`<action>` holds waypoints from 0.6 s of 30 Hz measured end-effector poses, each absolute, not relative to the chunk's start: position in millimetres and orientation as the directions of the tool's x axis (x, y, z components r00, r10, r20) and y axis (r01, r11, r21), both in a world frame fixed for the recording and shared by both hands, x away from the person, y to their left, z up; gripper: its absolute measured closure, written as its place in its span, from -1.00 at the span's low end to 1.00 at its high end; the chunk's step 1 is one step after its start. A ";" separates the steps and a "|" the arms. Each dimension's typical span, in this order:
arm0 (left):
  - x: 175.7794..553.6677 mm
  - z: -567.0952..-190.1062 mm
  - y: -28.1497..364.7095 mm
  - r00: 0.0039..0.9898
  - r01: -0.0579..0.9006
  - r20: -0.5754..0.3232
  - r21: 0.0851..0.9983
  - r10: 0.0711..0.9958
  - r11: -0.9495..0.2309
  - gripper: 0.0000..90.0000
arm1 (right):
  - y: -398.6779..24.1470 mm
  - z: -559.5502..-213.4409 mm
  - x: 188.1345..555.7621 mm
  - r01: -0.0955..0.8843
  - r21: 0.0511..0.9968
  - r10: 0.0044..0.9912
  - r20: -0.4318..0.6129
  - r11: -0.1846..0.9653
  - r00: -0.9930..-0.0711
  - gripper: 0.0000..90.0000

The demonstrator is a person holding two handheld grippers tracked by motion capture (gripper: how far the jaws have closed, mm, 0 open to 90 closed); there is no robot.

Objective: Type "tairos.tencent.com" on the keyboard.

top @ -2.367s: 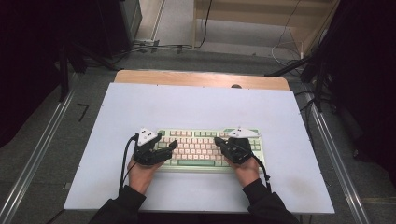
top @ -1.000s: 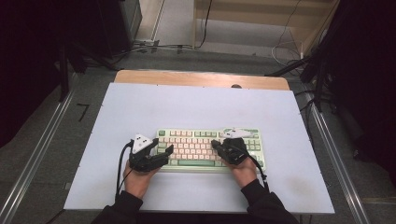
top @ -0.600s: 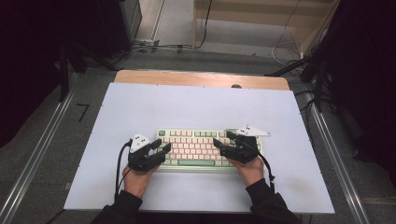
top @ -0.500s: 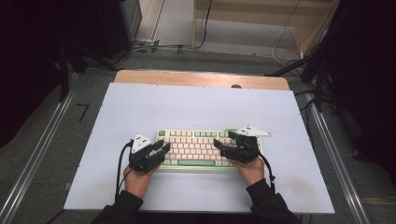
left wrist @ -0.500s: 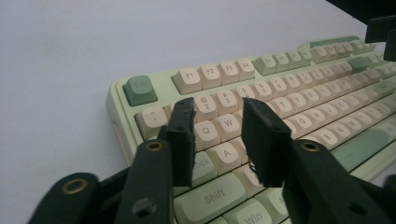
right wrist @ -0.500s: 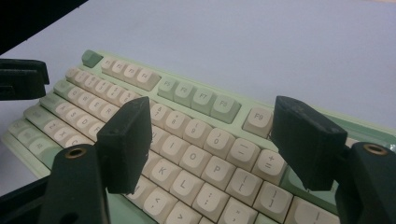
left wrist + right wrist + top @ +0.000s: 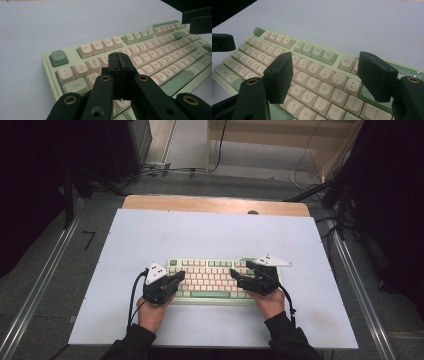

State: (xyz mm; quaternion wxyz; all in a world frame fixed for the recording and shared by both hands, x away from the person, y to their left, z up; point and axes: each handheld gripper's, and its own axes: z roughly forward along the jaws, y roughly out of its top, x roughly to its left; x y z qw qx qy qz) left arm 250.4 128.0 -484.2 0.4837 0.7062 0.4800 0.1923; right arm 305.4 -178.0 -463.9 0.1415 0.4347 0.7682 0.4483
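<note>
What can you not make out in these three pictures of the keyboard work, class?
- Left gripper view: whether the shut black fingers touch a key; they cover those beneath.
- Right gripper view: the pale green and cream keyboard's near rows, cut off by the bottom edge.
- High view: key legends too small; both hands cover the keyboard's ends.

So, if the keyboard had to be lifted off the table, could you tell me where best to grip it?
Probably by its two short ends, one hand-held gripper from each side. The keyboard lies flat, long and low on the table, so its thin green edge fits between jaws; the keyed top offers nothing to pinch, and one end alone would likely tip it.
</note>
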 end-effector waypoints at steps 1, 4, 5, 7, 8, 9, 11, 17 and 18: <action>250.1 -483.5 126.6 0.468 0.491 -0.190 0.868 0.863 -0.075 1.00 | -178.3 -463.8 305.3 0.541 0.812 0.795 0.172 0.220 -0.582 -0.39; 249.7 -482.9 124.1 0.477 0.485 -0.182 0.871 0.860 -0.084 1.00 | -178.7 -463.7 305.0 0.542 0.811 0.796 0.170 0.222 -0.581 -0.39; 249.7 -483.1 123.4 0.477 0.487 -0.182 0.869 0.860 -0.087 1.00 | -178.8 -463.8 305.0 0.542 0.810 0.796 0.169 0.223 -0.581 -0.39; 250.6 -484.2 122.3 0.478 0.492 -0.180 0.866 0.860 -0.093 1.00 | -178.9 -464.2 305.1 0.542 0.810 0.797 0.168 0.223 -0.580 -0.39; 251.2 -484.5 121.9 0.478 0.499 -0.181 0.862 0.860 -0.096 1.00 | -179.0 -464.4 305.0 0.543 0.810 0.797 0.169 0.223 -0.579 -0.39; 251.8 -485.1 121.2 0.477 0.502 -0.183 0.859 0.860 -0.096 1.00 | -179.1 -464.4 304.9 0.543 0.809 0.798 0.168 0.224 -0.579 -0.39; 253.4 -486.3 120.5 0.476 0.512 -0.177 0.852 0.861 -0.108 1.00 | -178.9 -464.7 304.6 0.545 0.808 0.797 0.170 0.224 -0.580 -0.39; 257.0 -490.1 118.1 0.470 0.533 -0.178 0.838 0.865 -0.118 1.00 | -177.5 -466.7 304.8 0.547 0.803 0.796 0.163 0.236 -0.583 -0.39; 257.6 -490.8 117.4 0.470 0.535 -0.176 0.836 0.865 -0.121 1.00 | -177.6 -466.7 304.8 0.548 0.802 0.796 0.165 0.235 -0.582 -0.39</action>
